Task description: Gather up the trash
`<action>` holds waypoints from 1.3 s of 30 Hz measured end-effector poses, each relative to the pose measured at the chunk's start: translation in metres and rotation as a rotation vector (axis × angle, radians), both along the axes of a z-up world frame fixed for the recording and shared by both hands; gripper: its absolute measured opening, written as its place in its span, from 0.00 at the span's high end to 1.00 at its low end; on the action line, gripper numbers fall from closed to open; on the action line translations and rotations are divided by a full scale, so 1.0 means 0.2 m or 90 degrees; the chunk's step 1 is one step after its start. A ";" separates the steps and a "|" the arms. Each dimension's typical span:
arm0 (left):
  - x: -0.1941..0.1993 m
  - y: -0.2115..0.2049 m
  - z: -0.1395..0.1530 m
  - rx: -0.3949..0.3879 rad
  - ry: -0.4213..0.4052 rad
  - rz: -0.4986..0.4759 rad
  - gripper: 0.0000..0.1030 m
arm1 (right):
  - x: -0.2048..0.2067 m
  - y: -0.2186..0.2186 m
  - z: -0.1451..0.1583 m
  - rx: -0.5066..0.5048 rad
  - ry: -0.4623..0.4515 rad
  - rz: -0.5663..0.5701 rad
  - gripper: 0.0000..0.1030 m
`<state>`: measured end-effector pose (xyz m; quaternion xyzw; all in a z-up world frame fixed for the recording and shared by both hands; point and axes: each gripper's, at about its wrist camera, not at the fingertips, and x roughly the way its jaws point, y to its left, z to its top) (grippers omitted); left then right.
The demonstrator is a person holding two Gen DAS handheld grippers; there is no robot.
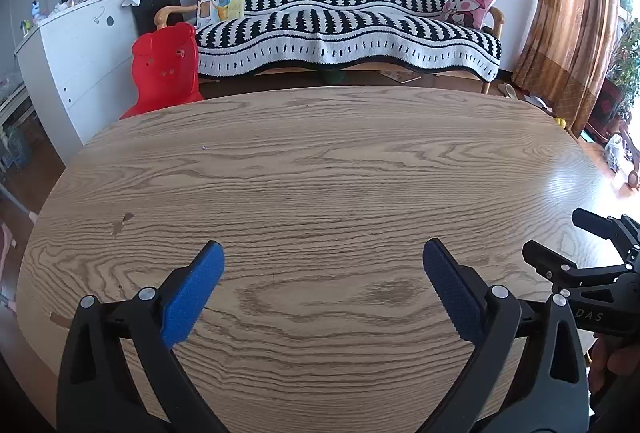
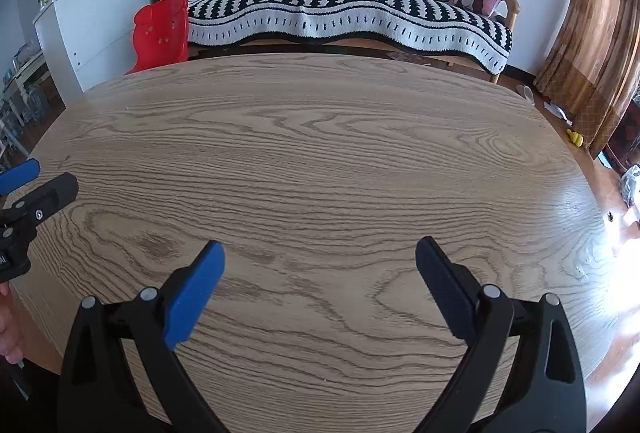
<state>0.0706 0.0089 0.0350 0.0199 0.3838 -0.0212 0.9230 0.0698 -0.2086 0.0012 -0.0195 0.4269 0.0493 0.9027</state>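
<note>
Over table [image 1: 320,161]: both grippers' bases cut off.

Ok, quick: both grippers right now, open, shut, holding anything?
Left gripper: open, holding nothing, above the wooden table.
Right gripper: open, holding nothing, above the same table.

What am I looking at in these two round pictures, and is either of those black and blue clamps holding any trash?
Each picture comes from a fisheye camera on a hand-held clamp, looking forward between its two blue-padded fingers. One shows the left gripper, the other the right gripper; each also appears at the edge of the other's view. Both are open and hold nothing. Below them is a wooden table, with no trash visible on it. Behind stand a red plastic chair and a striped sofa.
</note>
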 end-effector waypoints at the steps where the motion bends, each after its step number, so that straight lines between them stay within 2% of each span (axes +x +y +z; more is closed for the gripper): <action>1: 0.00 0.00 0.00 0.000 0.000 -0.001 0.06 | 0.00 0.00 0.00 0.000 0.000 0.000 0.10; 39: 0.03 0.05 -0.05 0.000 0.010 -0.004 0.06 | -0.02 -0.01 0.01 -0.003 0.001 0.004 0.10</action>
